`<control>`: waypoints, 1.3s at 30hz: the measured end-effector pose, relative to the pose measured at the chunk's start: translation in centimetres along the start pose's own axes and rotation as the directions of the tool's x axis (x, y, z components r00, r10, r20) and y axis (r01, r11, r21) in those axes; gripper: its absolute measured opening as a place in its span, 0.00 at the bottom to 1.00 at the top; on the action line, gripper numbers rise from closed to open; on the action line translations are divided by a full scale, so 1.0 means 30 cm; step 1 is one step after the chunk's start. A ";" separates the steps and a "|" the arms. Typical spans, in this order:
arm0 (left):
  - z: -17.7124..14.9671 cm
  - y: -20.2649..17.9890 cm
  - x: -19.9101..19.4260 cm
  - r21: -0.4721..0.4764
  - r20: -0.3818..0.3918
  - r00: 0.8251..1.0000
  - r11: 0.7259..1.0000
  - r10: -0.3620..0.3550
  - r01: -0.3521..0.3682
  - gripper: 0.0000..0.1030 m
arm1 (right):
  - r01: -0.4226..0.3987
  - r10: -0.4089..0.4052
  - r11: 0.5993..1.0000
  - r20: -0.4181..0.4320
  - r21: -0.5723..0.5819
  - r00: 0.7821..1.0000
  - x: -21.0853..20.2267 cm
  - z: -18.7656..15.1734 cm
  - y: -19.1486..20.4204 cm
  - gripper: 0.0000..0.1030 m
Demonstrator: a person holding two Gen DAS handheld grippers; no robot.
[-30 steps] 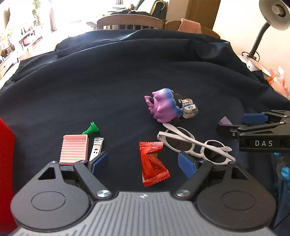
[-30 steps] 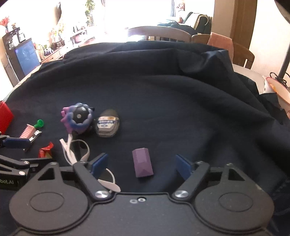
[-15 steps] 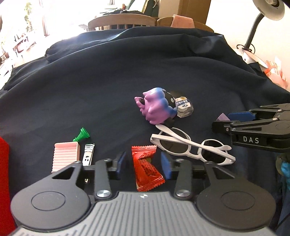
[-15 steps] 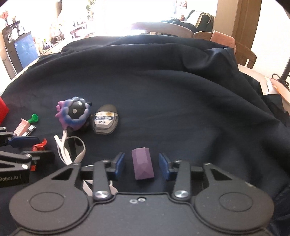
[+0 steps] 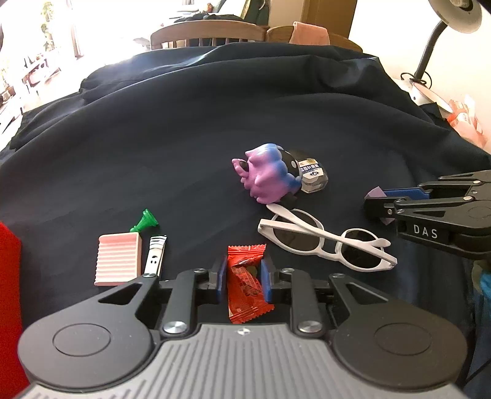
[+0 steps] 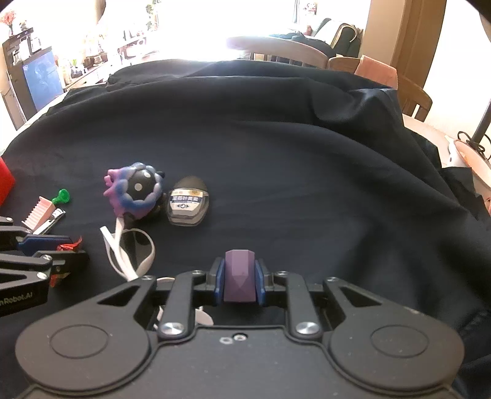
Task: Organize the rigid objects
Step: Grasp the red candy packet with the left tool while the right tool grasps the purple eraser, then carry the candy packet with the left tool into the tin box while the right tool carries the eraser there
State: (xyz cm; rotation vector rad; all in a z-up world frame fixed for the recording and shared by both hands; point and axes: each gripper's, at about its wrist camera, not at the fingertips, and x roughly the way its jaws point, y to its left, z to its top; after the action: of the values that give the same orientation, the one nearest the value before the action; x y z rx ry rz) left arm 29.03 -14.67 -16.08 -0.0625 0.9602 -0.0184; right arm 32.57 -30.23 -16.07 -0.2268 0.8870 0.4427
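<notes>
My left gripper [image 5: 244, 267] is closing, and its blue pads press both sides of a red snack packet [image 5: 245, 288] lying on the dark cloth. In the right wrist view my right gripper [image 6: 239, 265] is closing too, its pads against a faceted purple block [image 6: 239, 282]. White sunglasses [image 5: 322, 242] lie between the two grippers. Behind them sit a purple-blue toy [image 5: 267, 178] and a small labelled dark case [image 5: 311, 175]. Left of the packet lie a pink ribbed block [image 5: 118, 259], a nail clipper [image 5: 155, 254] and a green piece [image 5: 144, 221].
A rumpled dark cloth [image 5: 184, 122] covers the whole table. A red box [image 5: 9, 291] stands at the left edge. A desk lamp [image 5: 454, 15] and a pink packet [image 5: 466, 122] are at the far right. Wooden chairs [image 5: 208, 33] stand behind the table.
Both grippers' jaws have come together from wide open: the left onto the red packet, the right onto the purple block. Neither hand has shifted noticeably.
</notes>
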 end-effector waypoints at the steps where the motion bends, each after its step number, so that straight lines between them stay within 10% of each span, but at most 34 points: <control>1: 0.000 0.003 -0.005 -0.003 0.002 1.000 1.000 -0.001 0.001 0.21 | 0.001 -0.001 1.000 0.001 -0.003 1.000 -0.008 0.004 0.006 0.19; 39: -0.036 0.349 -0.396 -0.113 0.090 0.996 0.993 -0.009 0.019 0.21 | -0.144 0.153 0.986 0.128 -0.080 0.980 -0.383 0.104 0.456 0.19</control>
State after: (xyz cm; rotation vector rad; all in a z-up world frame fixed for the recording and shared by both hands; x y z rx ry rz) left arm 21.20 -3.77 -7.62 -0.1741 0.8704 0.0261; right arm 22.11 -20.15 -5.23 -0.1932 0.7597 0.6220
